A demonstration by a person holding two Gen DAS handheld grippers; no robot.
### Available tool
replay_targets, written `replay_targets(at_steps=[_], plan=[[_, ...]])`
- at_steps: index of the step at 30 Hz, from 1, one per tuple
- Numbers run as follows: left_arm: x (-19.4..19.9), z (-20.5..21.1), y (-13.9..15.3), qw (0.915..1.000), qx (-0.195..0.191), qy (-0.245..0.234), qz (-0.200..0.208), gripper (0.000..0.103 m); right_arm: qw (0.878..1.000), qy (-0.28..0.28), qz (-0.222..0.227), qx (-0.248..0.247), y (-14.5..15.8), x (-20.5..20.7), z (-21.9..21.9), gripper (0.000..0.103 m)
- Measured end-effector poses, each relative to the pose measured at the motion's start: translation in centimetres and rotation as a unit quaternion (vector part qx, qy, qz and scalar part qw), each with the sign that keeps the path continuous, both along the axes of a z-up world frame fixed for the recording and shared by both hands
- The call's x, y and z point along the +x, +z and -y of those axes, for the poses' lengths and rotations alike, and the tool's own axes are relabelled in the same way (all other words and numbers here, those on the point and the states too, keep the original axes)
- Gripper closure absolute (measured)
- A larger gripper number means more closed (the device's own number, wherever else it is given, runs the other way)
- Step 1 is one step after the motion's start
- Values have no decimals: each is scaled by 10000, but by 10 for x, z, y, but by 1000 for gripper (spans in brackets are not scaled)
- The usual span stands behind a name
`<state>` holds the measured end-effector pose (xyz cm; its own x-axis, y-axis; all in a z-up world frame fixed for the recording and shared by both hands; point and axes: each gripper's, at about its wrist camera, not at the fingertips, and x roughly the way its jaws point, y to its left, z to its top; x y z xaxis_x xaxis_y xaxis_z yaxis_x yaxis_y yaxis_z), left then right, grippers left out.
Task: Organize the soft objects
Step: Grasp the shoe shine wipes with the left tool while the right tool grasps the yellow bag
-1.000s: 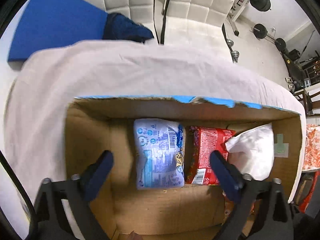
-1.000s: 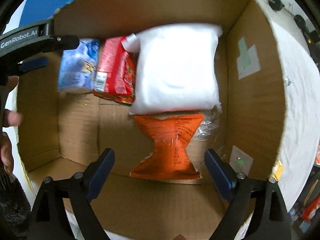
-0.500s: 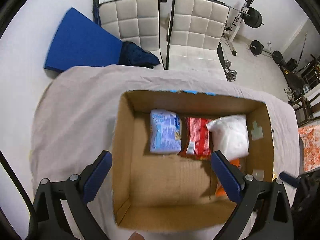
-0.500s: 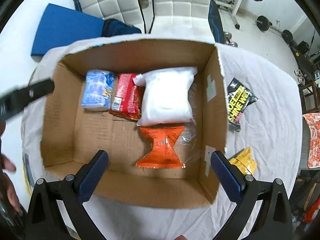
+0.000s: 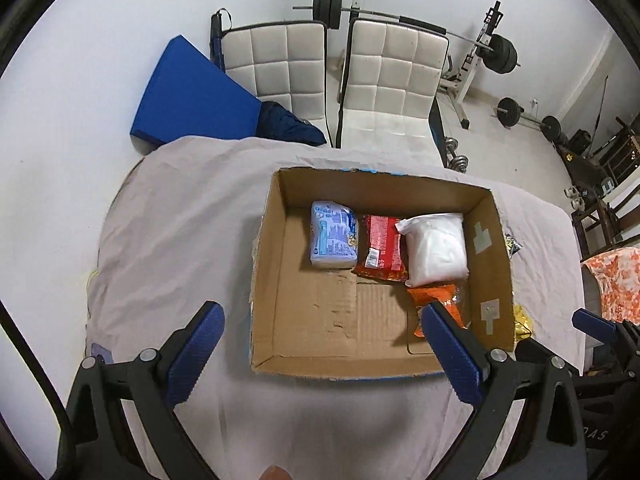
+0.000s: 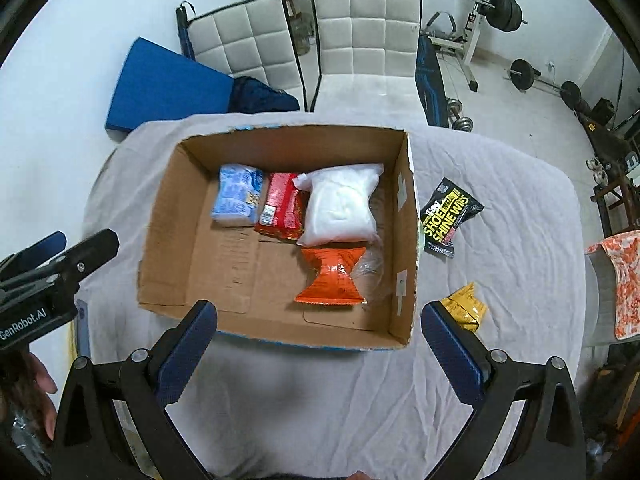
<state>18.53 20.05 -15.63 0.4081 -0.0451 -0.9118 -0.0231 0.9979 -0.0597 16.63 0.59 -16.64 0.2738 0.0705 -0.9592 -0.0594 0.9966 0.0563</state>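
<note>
- The left tongs (image 5: 320, 328) hang above the cloth-covered tabletop (image 5: 168, 240), their blue-padded jaws spread wide with nothing between them; in the right wrist view they show at the left edge.
- The cardboard box (image 6: 184, 216) sits open on the tabletop, near its middle.
- Along the box's far wall lie three soft packs in a row: a light blue pack (image 6: 237, 194) at the left, a red packet (image 6: 280, 210) touching it, then a white bag (image 6: 342, 206) that overlaps the red packet's right edge.
- An orange packet (image 6: 332, 276) lies just in front of the white bag, with crumpled clear plastic (image 6: 370, 268) beside it, toward the box's right wall.
- The right tongs (image 6: 320, 320) hover over the box's near wall, jaws also wide apart and holding nothing.
- Outside the box, to its right, a black "Shoe Shine Wipes" pouch (image 6: 448, 216) lies on the cloth, and a yellow packet (image 6: 466, 308) nearer the camera.
</note>
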Motion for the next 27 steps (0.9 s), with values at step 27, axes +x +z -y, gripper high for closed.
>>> replay_targets(at_steps=[27], plan=[[40, 125, -93, 9929, 234, -770, -879, 2, 9737, -1391, -1802, 61, -192, 22, 211, 20]])
